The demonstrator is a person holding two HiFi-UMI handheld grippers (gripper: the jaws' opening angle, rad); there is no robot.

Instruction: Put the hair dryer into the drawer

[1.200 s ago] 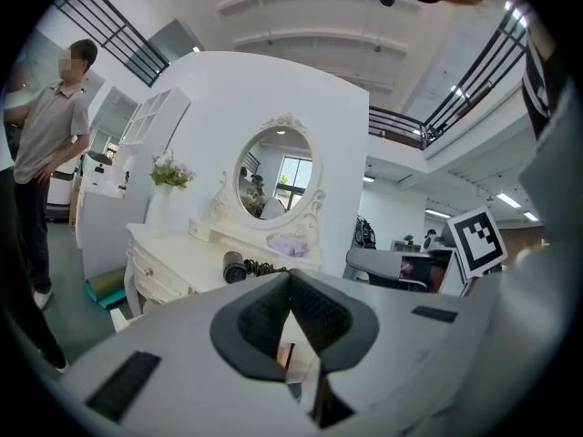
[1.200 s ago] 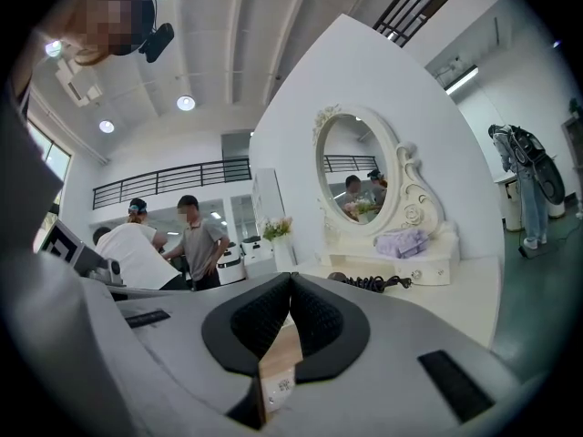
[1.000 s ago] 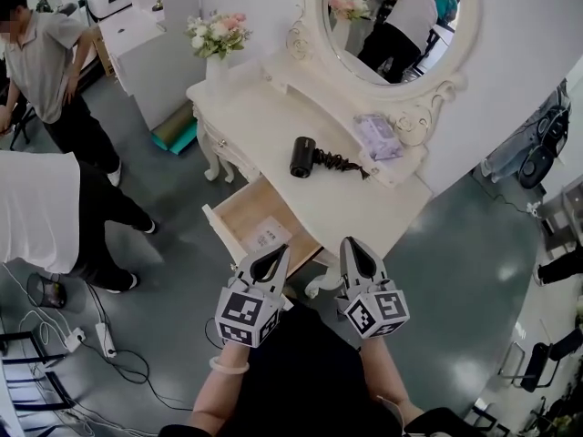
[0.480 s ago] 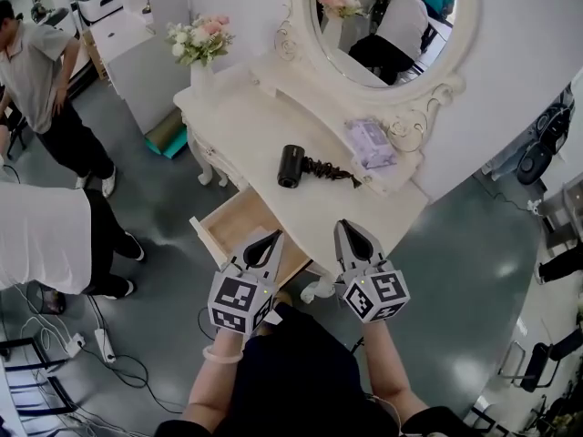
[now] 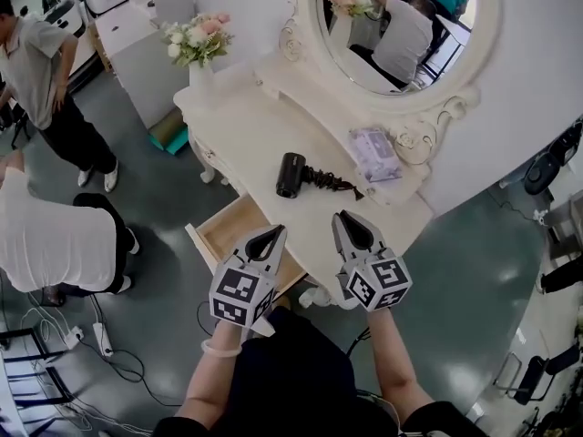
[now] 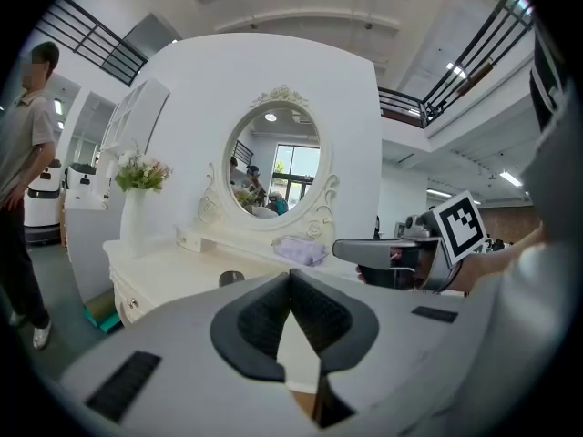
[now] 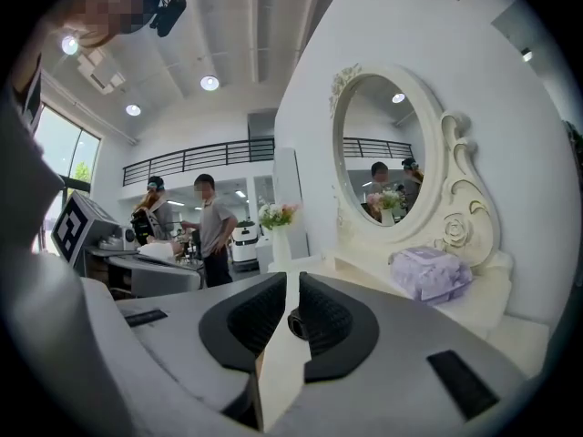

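- The left gripper [image 6: 291,276] has its jaws closed tip to tip with nothing between them; in the head view it hangs above the near corner of the open drawer [image 5: 226,232].
- The right gripper [image 7: 291,285] shows a thin slit between its jaws, which have just been easing apart; nothing is held there, and the dark mouth of the hair dryer [image 5: 291,173] shows through the slit, some way ahead.
- The hair dryer lies on its side on the white tabletop [image 5: 246,126], black barrel at the drawer end, its coiled cord [image 5: 332,183] trailing off towards the mirror side; neither gripper touches it.
- From where I stand this looks like the approach: the drawer is already pulled out and the dryer not yet picked up; I'd judge the task barely begun.
- The next move, I reckon, calls for the right jaws to spread far wider than that slit, wide enough for the barrel or handle, and then to reach forward over the tabletop; the cord will have to come along without catching on the edge.
- Around it: a lilac packet [image 5: 372,146] sits near the cord's far end, below the oval mirror [image 5: 401,25]; a vase of flowers [image 5: 194,42] stands at the far corner, well apart from the dryer.
- Two people [image 5: 41,71] stand on the floor to the left, one close to the drawer's side; cables and a power strip [image 5: 100,340] lie on the floor there; none of it sits between the grippers and the dryer.
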